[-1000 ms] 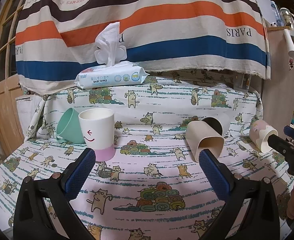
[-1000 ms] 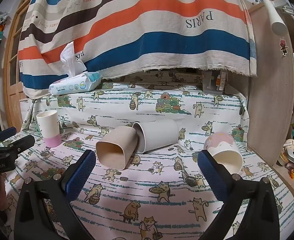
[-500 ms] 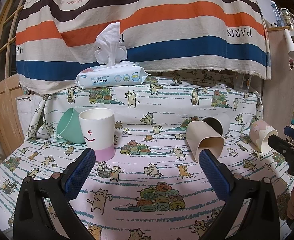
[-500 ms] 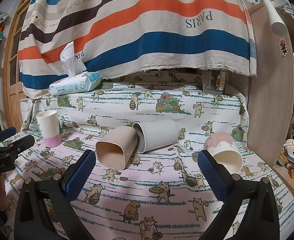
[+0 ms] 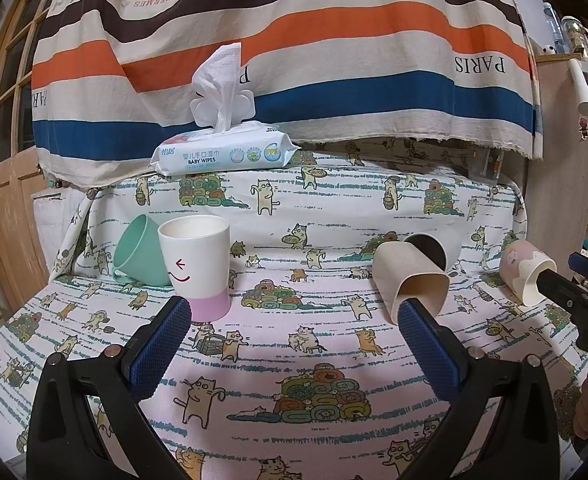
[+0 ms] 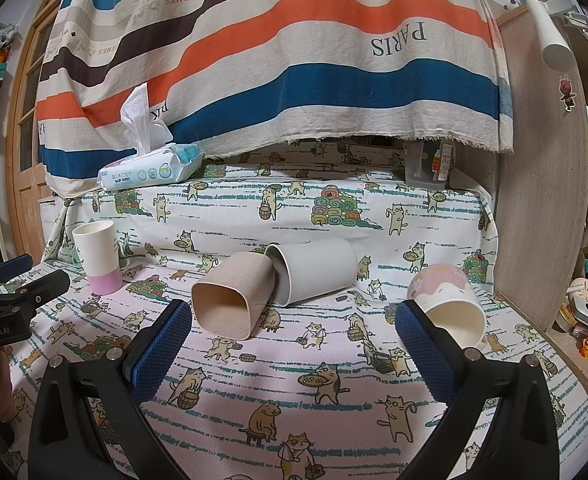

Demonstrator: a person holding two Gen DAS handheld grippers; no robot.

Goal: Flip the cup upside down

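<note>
A white cup with a pink base and a smile face stands upright, mouth up, at the left; it also shows in the right wrist view. A mint cup leans tilted behind it. A beige square cup and a grey cup lie on their sides in the middle. A pink-and-cream cup lies on its side at the right. My left gripper is open and empty, short of the cups. My right gripper is open and empty, in front of the beige cup.
A cat-print cloth covers the surface and the raised ledge behind. A baby wipes pack sits on the ledge under a striped hanging cloth. A wooden panel stands at the right, a wooden door at the left.
</note>
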